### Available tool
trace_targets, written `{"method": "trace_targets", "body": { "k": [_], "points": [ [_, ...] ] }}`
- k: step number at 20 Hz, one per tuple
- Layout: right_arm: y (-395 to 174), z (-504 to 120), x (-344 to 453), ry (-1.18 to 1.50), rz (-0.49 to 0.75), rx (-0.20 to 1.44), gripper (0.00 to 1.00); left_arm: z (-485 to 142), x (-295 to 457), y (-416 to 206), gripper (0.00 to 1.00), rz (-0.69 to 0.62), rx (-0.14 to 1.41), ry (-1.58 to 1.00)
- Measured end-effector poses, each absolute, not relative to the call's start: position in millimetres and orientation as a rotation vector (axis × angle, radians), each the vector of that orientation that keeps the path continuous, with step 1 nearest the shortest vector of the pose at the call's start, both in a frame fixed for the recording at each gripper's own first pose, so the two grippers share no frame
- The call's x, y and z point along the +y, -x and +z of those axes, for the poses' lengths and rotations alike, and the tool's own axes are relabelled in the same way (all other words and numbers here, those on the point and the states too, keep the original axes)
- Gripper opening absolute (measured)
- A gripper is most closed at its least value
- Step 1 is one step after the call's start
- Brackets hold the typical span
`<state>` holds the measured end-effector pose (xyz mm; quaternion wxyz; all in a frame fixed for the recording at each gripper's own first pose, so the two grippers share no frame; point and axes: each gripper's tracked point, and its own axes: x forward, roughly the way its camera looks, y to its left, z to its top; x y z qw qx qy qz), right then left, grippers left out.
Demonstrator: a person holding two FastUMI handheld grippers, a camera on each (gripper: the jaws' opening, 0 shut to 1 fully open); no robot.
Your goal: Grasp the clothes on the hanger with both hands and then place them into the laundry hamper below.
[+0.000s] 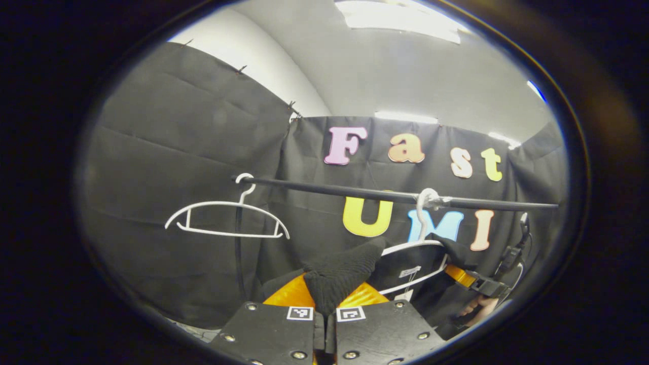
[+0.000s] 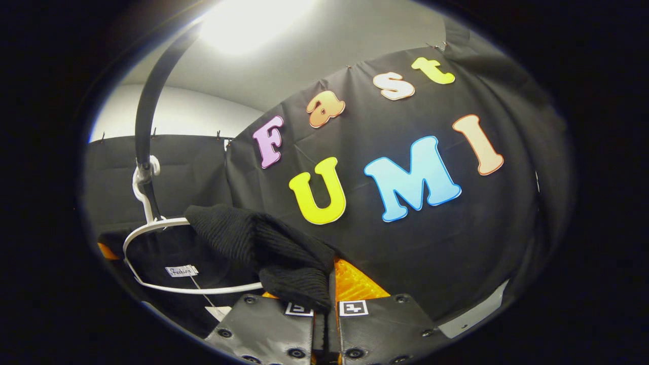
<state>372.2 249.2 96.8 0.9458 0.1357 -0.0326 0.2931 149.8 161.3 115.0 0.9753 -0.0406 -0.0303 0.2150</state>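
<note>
A black knitted garment hangs on a white hanger from the black rail. My left gripper is shut on a bunched shoulder of that garment, pulled out toward the camera. In the right gripper view the same black garment drapes off the white hanger, and my right gripper is shut on its other shoulder fold. The right gripper and the hand holding it appear at the lower right of the left gripper view. The hamper is out of sight.
An empty white hanger hangs on the rail's left end. A black upright post stands below it. A white garment label shows inside the collar. Booth cloth closes off the back and sides.
</note>
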Motion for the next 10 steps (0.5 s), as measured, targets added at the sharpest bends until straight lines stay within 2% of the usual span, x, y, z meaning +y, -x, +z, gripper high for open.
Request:
{"method": "trace_targets", "body": {
  "k": [7, 10],
  "points": [
    [-396, 98, 245, -0.270, 0.563, -0.102, 0.07, 102, 197, -156, 0.02, 0.375, -0.044, 0.033],
    [-398, 89, 241, -0.289, 0.589, -0.098, 0.07, 94, 216, -164, 0.02, 0.350, -0.052, 0.008]
  ]
}}
